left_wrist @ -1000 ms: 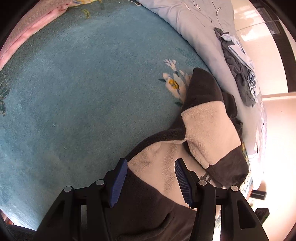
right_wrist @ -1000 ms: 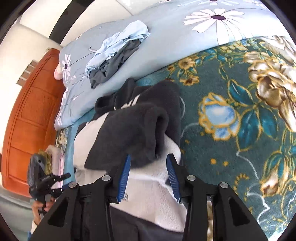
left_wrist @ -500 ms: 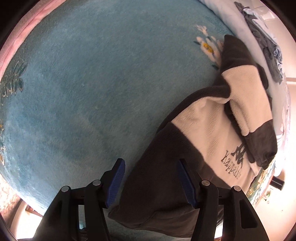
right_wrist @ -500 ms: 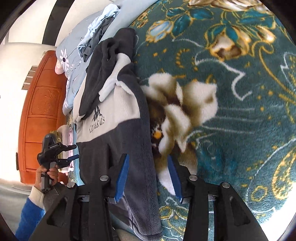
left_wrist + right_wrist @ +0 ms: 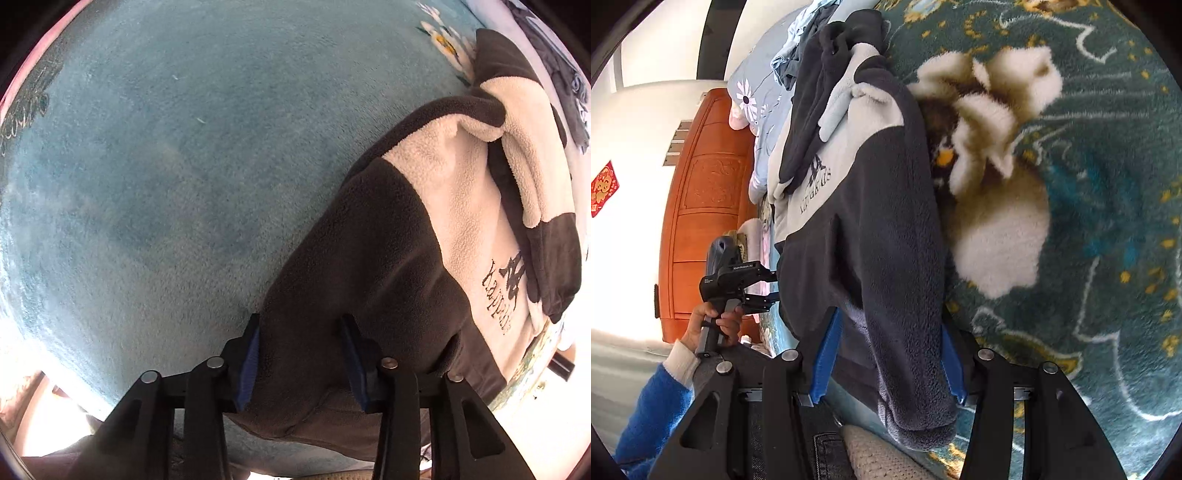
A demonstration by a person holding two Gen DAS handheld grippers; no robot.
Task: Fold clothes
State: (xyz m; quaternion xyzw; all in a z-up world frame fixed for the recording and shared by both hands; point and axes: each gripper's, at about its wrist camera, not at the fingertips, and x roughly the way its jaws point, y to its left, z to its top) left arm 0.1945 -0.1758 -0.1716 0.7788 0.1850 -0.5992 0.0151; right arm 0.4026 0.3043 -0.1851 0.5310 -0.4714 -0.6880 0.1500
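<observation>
A dark grey and cream fleece sweatshirt (image 5: 424,236) lies on the bed, its sleeves folded over the chest with the printed logo. My left gripper (image 5: 300,356) stands open over the sweatshirt's bottom hem on one side, dark fleece between its blue pads. My right gripper (image 5: 882,360) is open around the other bottom corner of the sweatshirt (image 5: 871,229), the hem hanging between its jaws. The left gripper also shows in the right wrist view (image 5: 768,288), held in a hand at the hem.
The sweatshirt rests on a teal plush blanket (image 5: 166,166) with large flowers (image 5: 997,166). A pale blue floral quilt (image 5: 757,110) with a heap of grey and blue clothes (image 5: 798,55) lies beyond. An orange wooden headboard (image 5: 701,206) stands at the far end.
Both grippers have pulled back from the chest and sleeves to the bottom hem. The folded sleeves now lie on the chest, and each gripper's jaws now straddle a hem corner.
</observation>
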